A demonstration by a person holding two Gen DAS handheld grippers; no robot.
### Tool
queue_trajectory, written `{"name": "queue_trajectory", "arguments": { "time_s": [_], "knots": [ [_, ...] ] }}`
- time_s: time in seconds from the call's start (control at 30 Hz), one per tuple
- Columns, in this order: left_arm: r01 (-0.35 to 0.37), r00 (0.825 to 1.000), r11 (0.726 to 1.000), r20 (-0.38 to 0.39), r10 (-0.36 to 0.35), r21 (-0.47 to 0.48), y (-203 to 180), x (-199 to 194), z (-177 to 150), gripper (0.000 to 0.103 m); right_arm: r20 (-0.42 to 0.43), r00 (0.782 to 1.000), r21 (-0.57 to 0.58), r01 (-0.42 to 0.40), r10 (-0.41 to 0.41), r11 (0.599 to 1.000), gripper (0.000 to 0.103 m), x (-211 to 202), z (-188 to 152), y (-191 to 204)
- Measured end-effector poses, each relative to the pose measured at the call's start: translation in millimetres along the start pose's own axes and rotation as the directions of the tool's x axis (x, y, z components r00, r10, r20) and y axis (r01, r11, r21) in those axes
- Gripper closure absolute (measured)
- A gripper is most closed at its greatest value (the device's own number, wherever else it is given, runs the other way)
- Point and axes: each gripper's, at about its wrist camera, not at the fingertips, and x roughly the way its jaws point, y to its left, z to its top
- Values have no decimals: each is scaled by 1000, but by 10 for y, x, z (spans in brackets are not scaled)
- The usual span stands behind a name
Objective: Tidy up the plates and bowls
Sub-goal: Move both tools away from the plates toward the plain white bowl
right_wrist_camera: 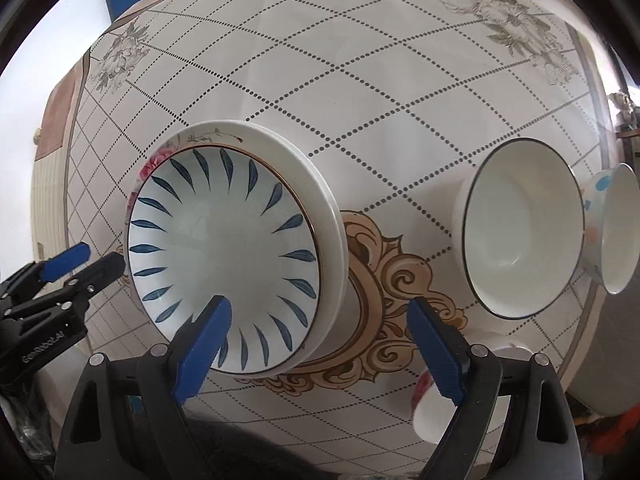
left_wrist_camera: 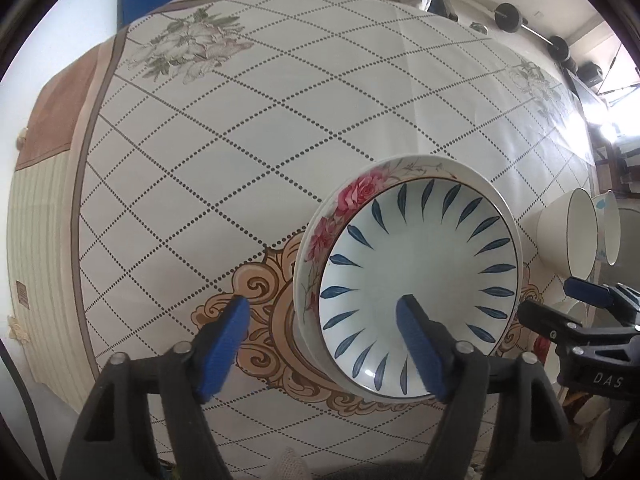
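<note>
The left gripper (left_wrist_camera: 324, 320) hangs over the table with its blue pads spread wide and nothing between them; one pad sits above the blue-leaf plate (left_wrist_camera: 420, 284), the other above bare cloth. That plate lies on top of a stack, resting in a rose-rimmed plate (left_wrist_camera: 340, 216) whose pink flowers peek out on one side. The right gripper (right_wrist_camera: 320, 320) is likewise wide apart and empty, one pad over the blue-leaf plate's edge, the other over the gold scroll pattern on the tablecloth (right_wrist_camera: 360, 100). Beyond it, well apart from the stack, stands a white bowl (right_wrist_camera: 524, 236) with a dark rim, and just beside that a dotted bowl (right_wrist_camera: 600, 196) near the table's edge. A small rose-patterned cup (right_wrist_camera: 424, 408) sits close under the right gripper.
</note>
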Motion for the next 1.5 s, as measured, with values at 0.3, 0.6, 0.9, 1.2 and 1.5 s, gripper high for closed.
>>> {"name": "queue_trajectory", "arguments": {
  "time_s": [0.3,0.6,0.9,1.2,1.5],
  "knots": [
    [-57,989,998,138,56,-1,-110,-469,-226,20,198,974,12,110,-110,994,10,-493,-544,62],
    [-42,974,999,221,42,-8,-193,-1067,-707,20,353,930,16,105,-104,994,10,-1220,-1200,151],
    [-81,943,997,324,75,6,-186,-1554,-1126,20,429,898,14,96,-93,995,10,-1658,-1715,354],
    [-71,936,998,346,66,1,-21,-1662,-1298,20,466,880,14,99,-95,995,10,-1815,-1892,590],
    [-20,863,996,504,-26,86,-143,-1857,-1408,6,564,823,5,-90,72,996,10,-1855,-2109,459]
  ]
}}
